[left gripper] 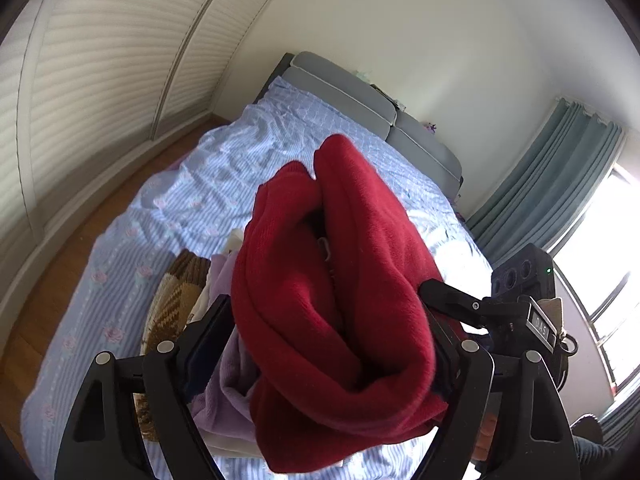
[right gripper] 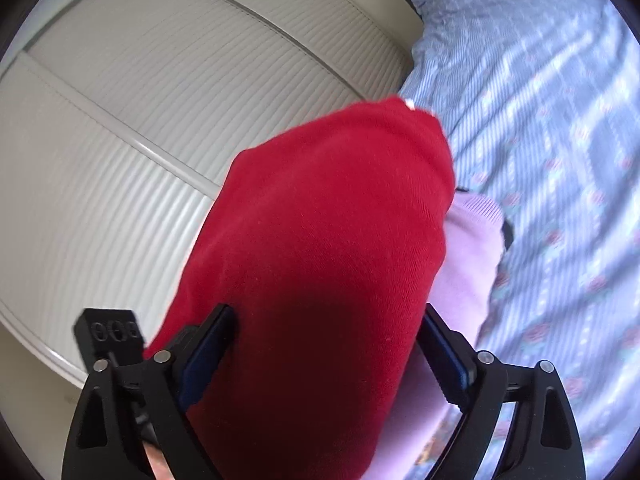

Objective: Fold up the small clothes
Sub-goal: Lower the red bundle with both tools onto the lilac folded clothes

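A red fleece garment (left gripper: 336, 280) is bunched between the jaws of my left gripper (left gripper: 332, 320), which is shut on it above the bed. The same red garment (right gripper: 320, 260) fills the right wrist view, and my right gripper (right gripper: 324, 340) is shut on it too. The right gripper also shows at the right edge of the left wrist view (left gripper: 520, 312). A lilac garment (left gripper: 228, 384) lies under the red one on a small pile; it shows in the right wrist view (right gripper: 468, 260) as well.
The bed has a blue striped floral sheet (left gripper: 180, 200) and a grey headboard (left gripper: 360, 92). A brown knitted item (left gripper: 176, 300) lies in the pile. White slatted wardrobe doors (right gripper: 140, 120) stand beside the bed. A window with teal curtains (left gripper: 560, 180) is at the right.
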{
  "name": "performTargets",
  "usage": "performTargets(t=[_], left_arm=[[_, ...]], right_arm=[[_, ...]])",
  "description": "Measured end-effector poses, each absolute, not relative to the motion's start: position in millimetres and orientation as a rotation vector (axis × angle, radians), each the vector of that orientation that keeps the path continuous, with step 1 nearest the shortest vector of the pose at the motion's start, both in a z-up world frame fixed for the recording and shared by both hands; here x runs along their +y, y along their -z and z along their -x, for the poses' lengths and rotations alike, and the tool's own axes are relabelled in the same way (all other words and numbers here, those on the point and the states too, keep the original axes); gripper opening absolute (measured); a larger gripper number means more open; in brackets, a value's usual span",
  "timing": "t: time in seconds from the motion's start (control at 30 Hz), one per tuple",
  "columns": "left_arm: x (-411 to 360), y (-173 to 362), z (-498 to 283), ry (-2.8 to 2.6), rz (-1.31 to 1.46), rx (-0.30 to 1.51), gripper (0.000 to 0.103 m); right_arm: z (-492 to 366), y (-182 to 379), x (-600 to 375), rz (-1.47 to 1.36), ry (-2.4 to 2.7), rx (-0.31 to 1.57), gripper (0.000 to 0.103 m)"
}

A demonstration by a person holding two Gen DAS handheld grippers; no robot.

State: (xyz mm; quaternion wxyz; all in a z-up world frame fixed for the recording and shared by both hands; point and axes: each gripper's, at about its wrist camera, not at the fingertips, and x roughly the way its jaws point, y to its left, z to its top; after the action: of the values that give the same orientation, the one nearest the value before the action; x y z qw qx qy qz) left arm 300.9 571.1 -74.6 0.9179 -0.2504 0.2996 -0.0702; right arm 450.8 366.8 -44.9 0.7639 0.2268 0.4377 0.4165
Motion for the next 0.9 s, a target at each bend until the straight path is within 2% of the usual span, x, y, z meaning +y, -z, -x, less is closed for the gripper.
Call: performTargets(t=[0.1, 0.5, 0.9], left_arm=[[566, 57, -289, 0.099, 0.476, 0.593, 0.092], [517, 15, -249, -0.011, 0.300, 0.543, 0.095], [510, 12, -261, 0.006, 0.339, 0.562, 0.096]], right_arm=[[-450, 32, 358, -0.448, -0.875, 0.926, 0.092], [-415, -6, 316, -0.324, -0.817, 0.834, 0.093], [-425, -13, 304, -0.385, -0.846, 0.878, 0.093]])
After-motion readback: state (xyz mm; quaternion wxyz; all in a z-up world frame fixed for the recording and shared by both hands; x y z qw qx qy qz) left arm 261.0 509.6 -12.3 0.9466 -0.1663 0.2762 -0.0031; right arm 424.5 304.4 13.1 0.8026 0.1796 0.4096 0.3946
